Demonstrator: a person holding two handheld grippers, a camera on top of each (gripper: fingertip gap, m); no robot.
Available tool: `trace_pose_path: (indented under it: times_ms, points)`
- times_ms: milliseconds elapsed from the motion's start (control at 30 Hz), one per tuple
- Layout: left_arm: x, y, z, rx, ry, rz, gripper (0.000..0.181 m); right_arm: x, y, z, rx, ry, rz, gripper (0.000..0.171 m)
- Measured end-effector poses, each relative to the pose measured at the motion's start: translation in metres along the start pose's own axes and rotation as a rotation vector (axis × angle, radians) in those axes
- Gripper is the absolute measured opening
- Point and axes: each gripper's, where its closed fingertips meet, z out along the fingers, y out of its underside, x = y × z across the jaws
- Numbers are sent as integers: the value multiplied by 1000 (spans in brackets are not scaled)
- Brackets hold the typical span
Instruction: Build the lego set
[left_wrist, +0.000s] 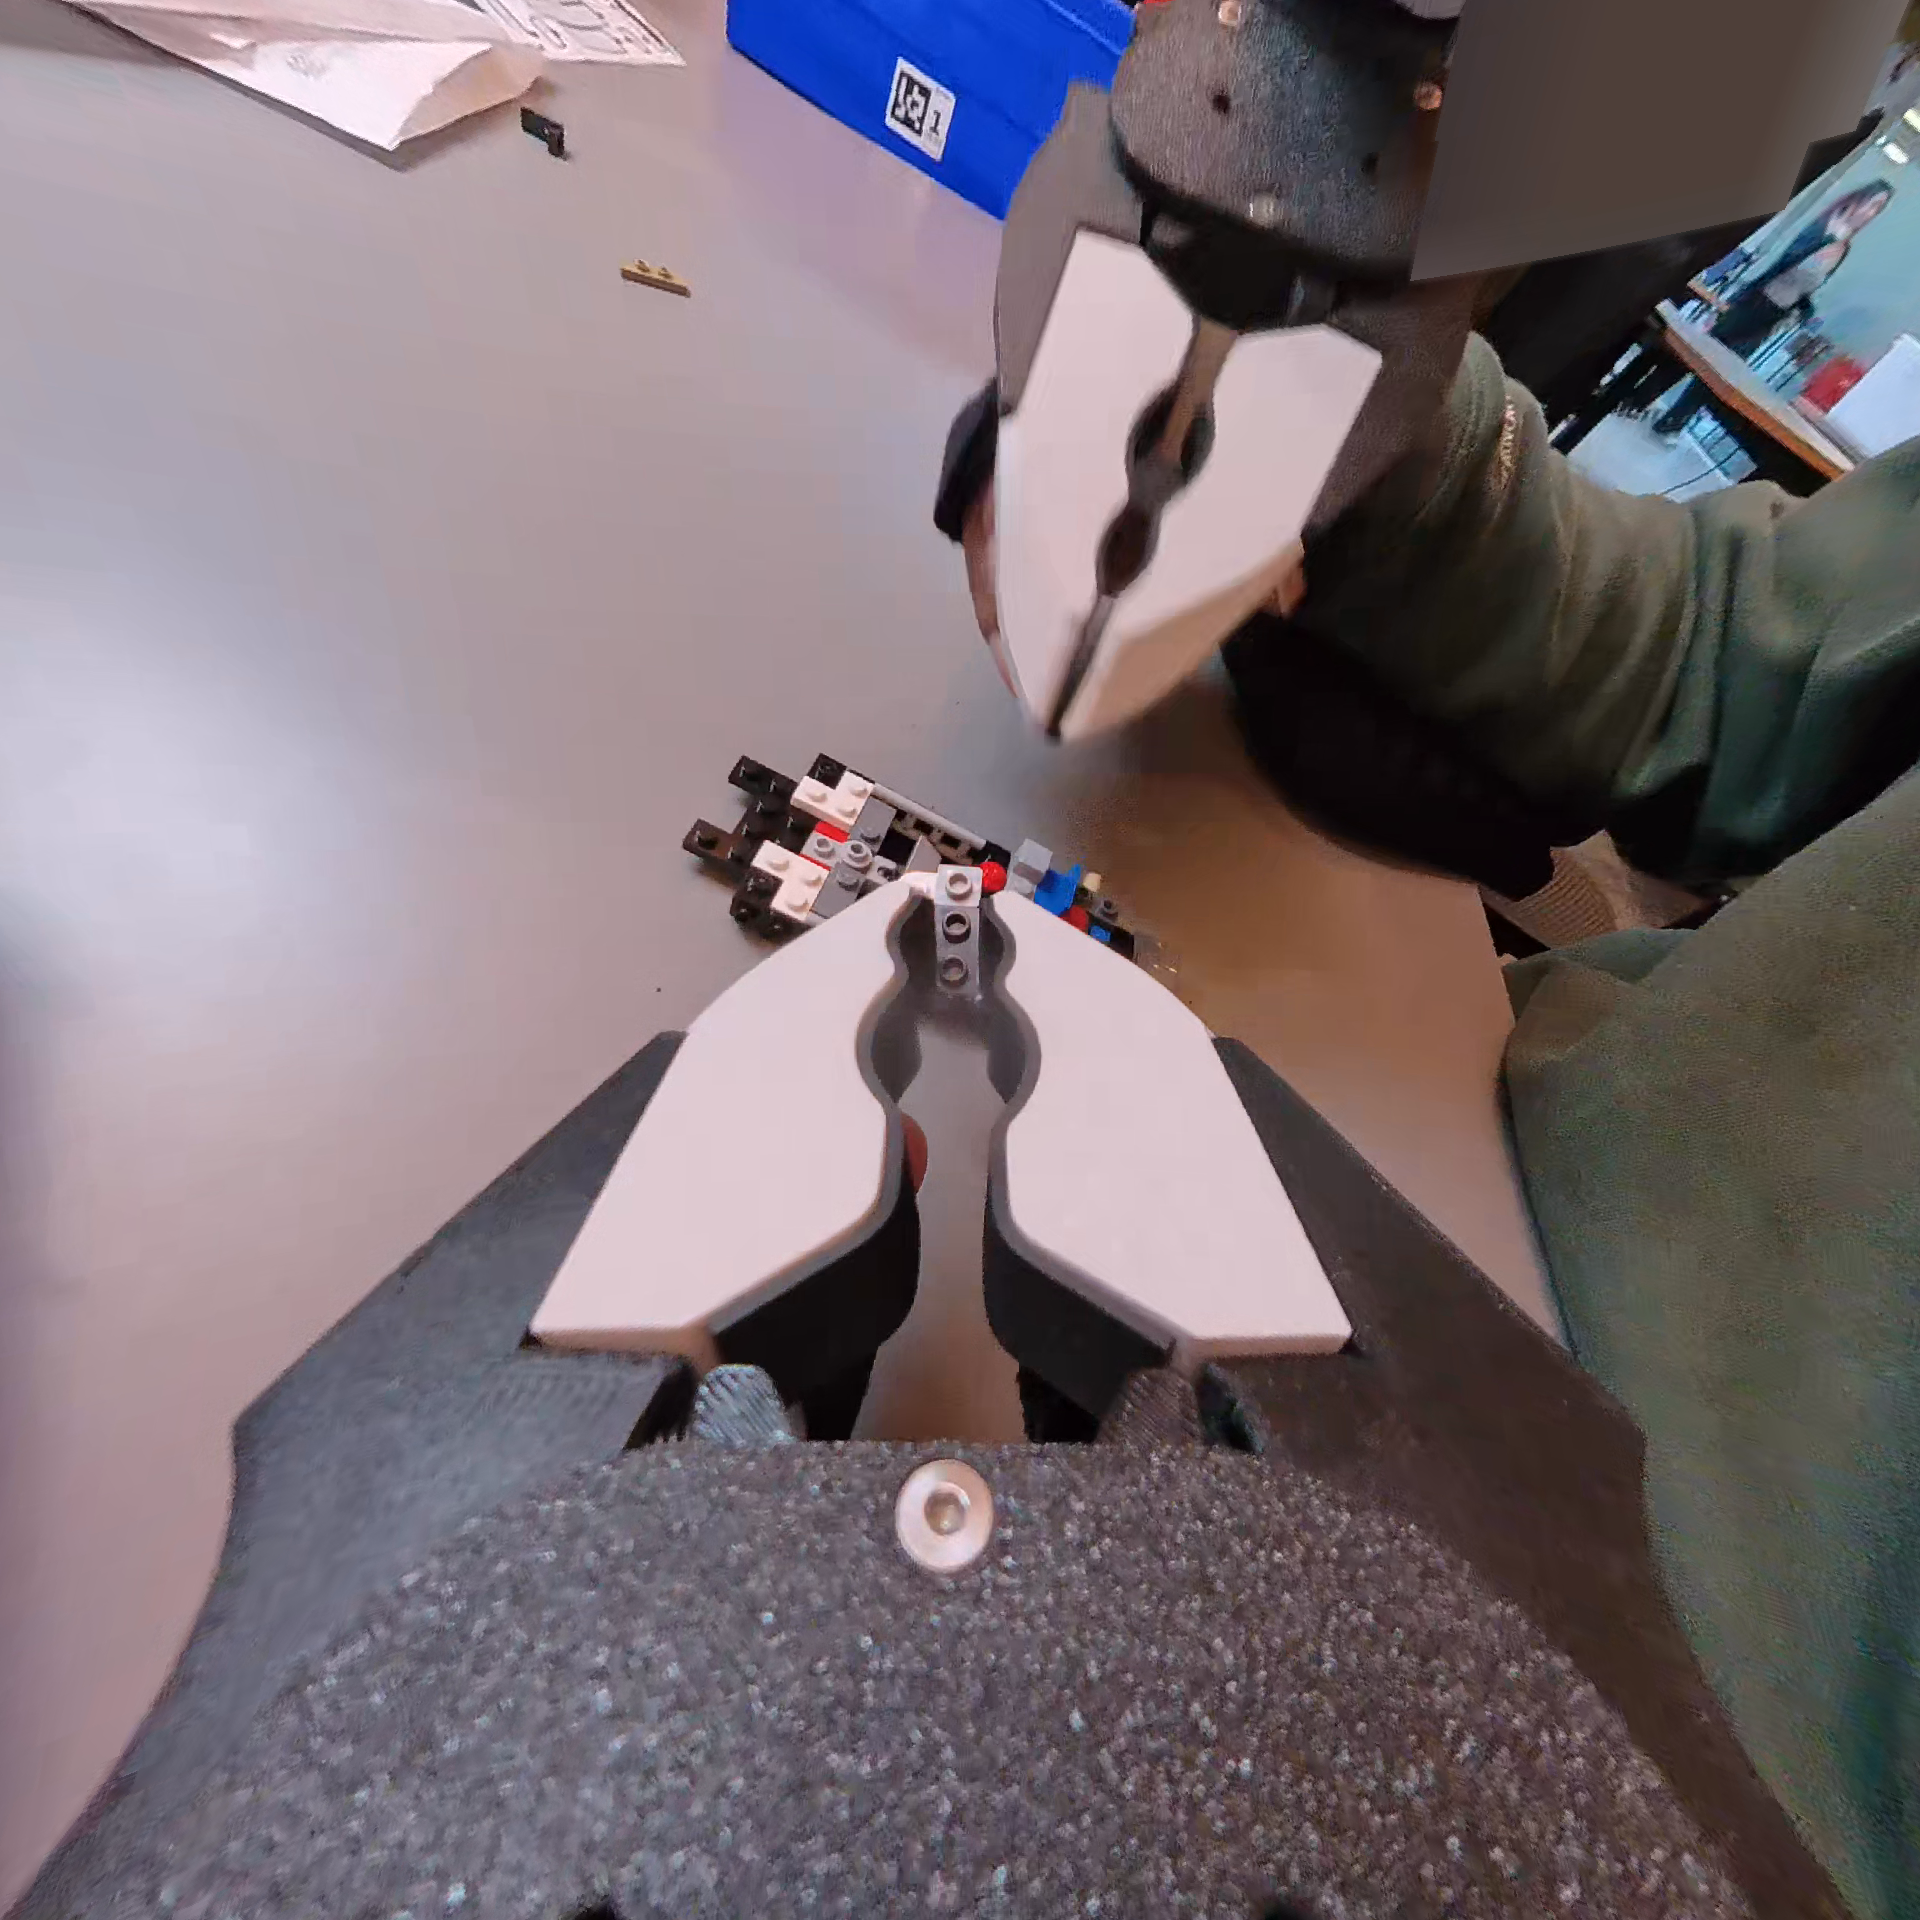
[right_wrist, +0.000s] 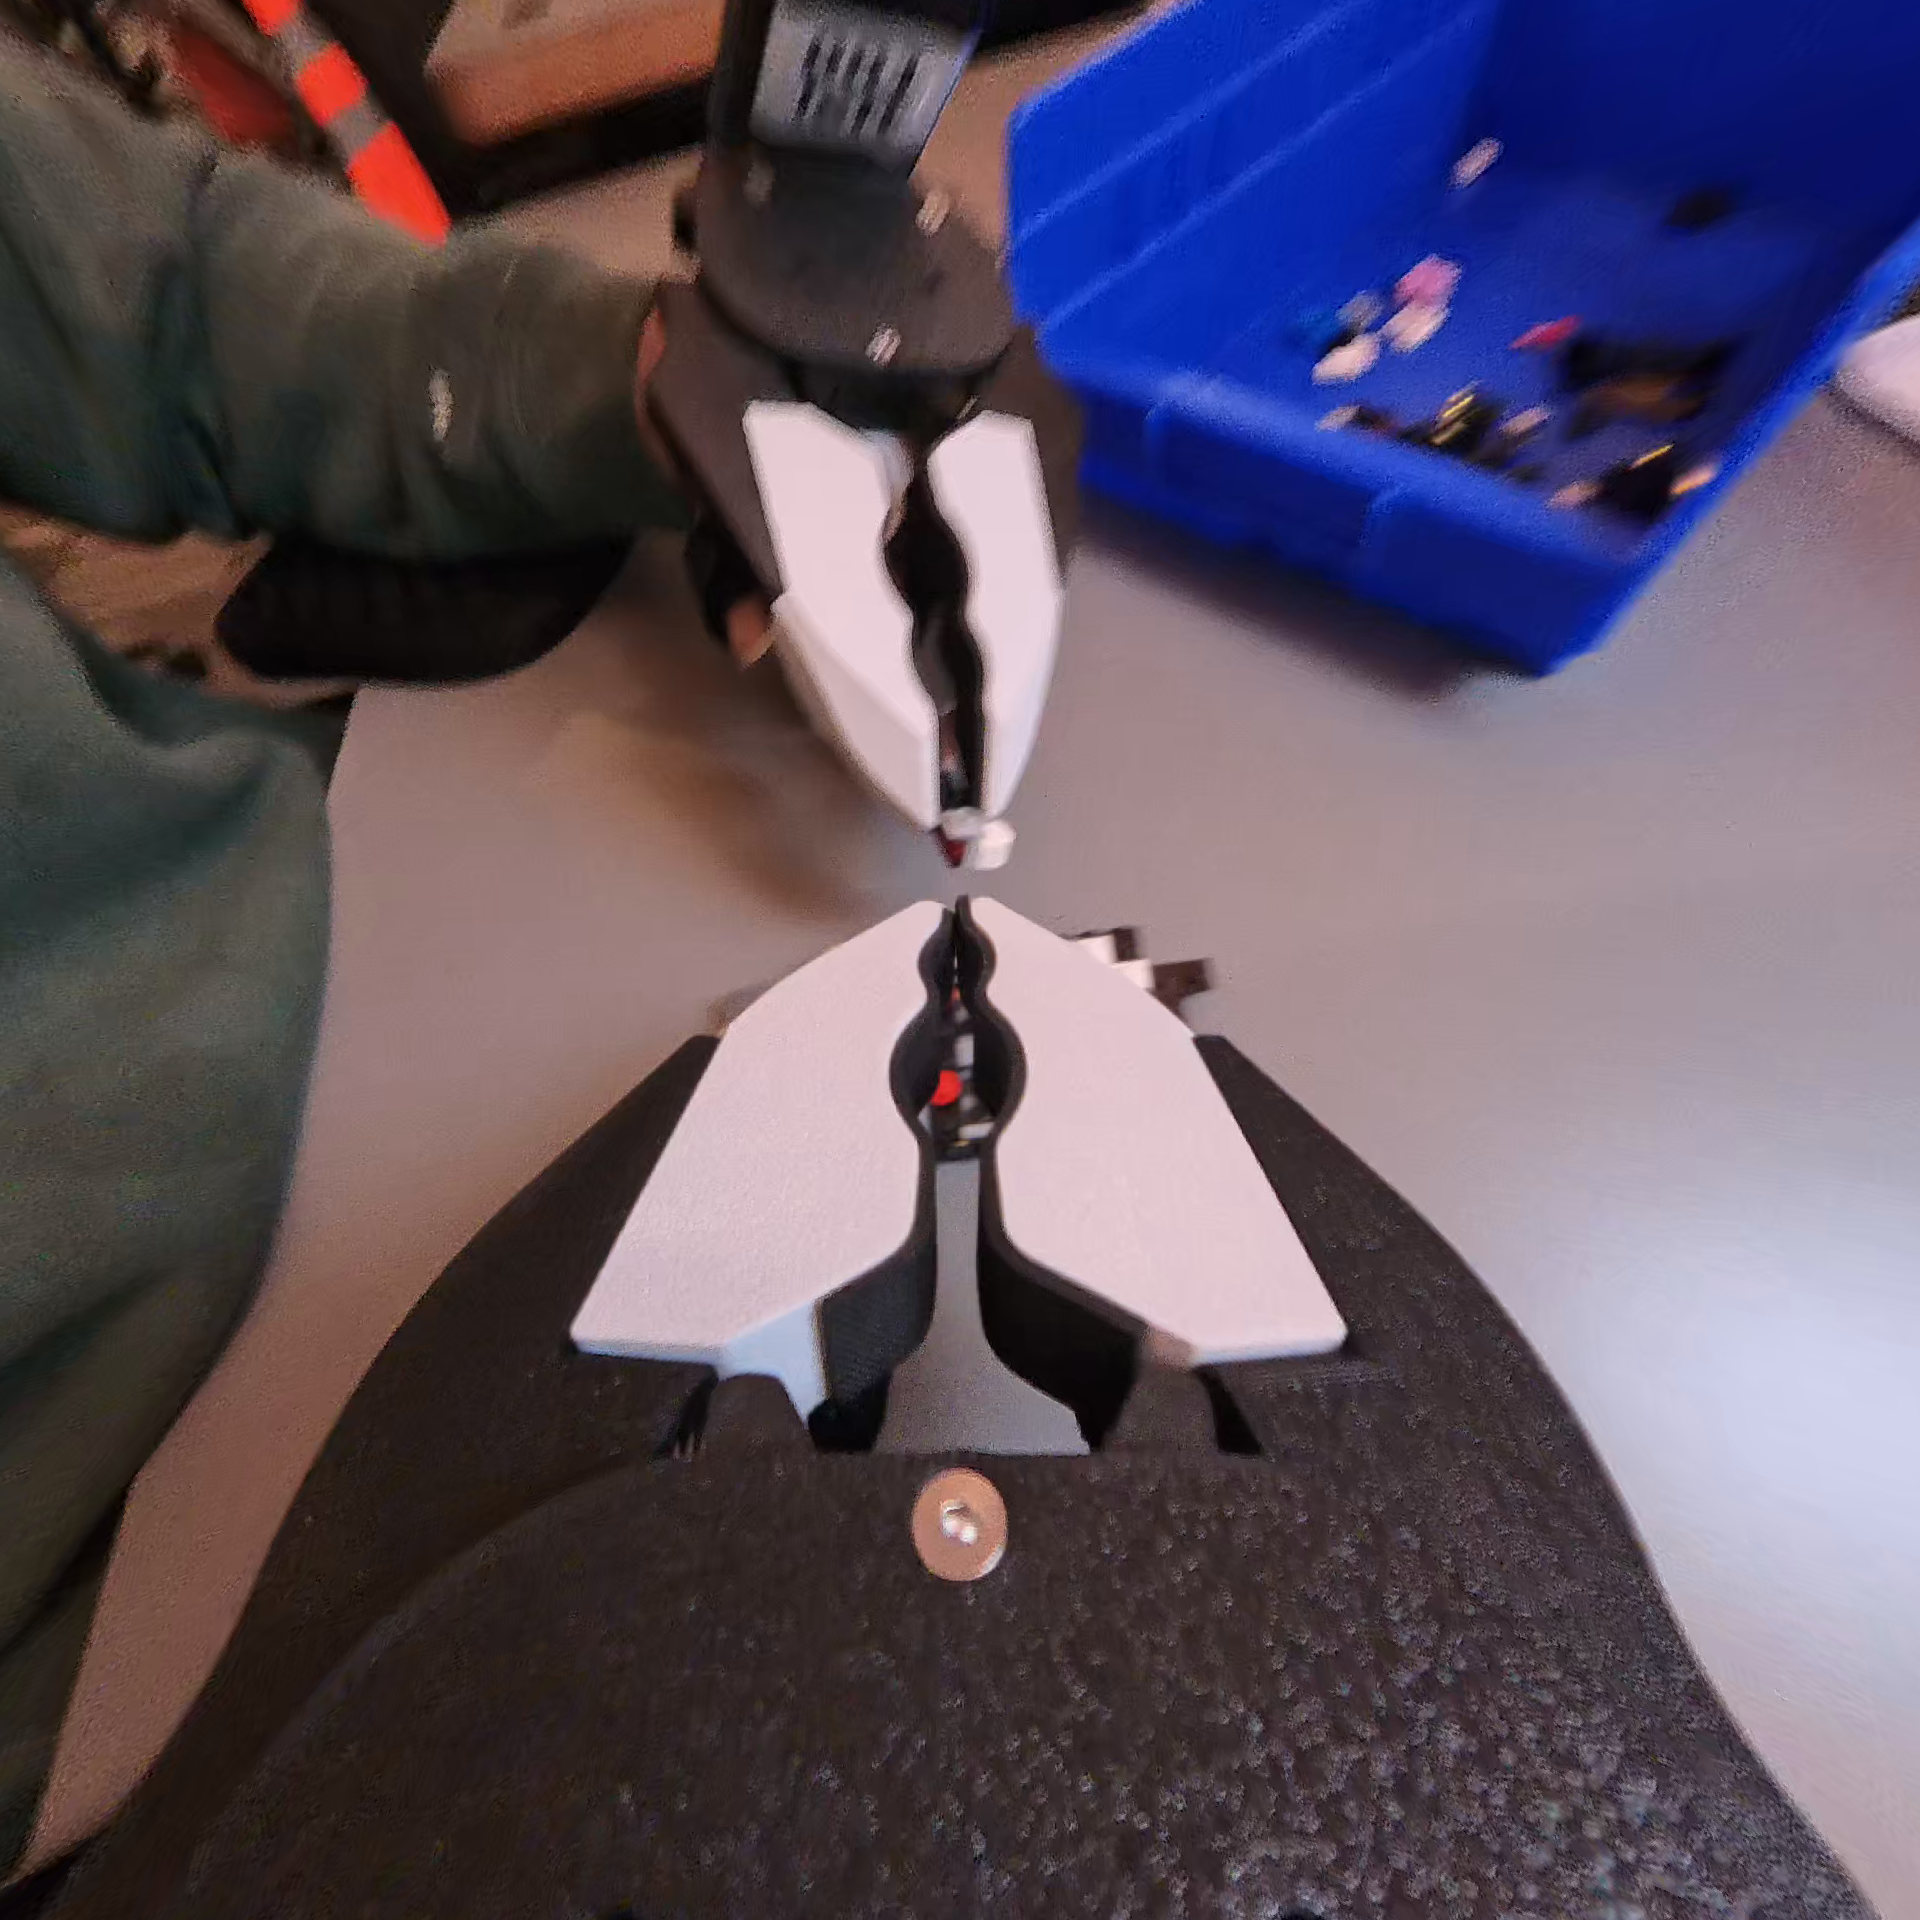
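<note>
Grey brick, small and studded, sits pinched between the tips of the left gripper, its long axis running along the fingers and its studded end poking out forward; the jaws stand only as far apart as the brick is wide, so this gripper is clamped on it; directly beyond and below the tips lies a flat brick model of black, white, grey and red pieces on the grey table, with a few loose blue and red bits beside it on the right; the right gripper hangs above and beyond the model, tips angled down toward it, its jaws drawn together with nothing visible between them; in the right wrist view the right gripper shows its tips all but touching and empty, though blur hides the last sliver of gap; facing it, tip to tip and just apart, the left gripper carries the small pale piece; the left gripper is the nearer to the model; a blue bin of loose pieces stands beyond on the right, papers and a small tan piece lie well apart.
</note>
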Motion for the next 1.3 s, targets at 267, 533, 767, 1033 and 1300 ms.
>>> trace_pose_path:
  times_ms: [267,533,767,1033,1300]
  points:
    - [5,-9,-4,97,47,17,7,20,-7,-3,93,76,19,18]
    - [22,-25,-10,214,114,80,8,-9,-11,18,112,-57,12,21]
    - [47,-30,-17,272,185,243,8,-35,-23,18,181,-157,-59,15]
    - [42,-31,-16,264,21,419,8,-26,-36,10,245,-18,-188,0]
    - [53,-34,-22,297,157,317,8,-27,-42,6,292,-12,-191,0]
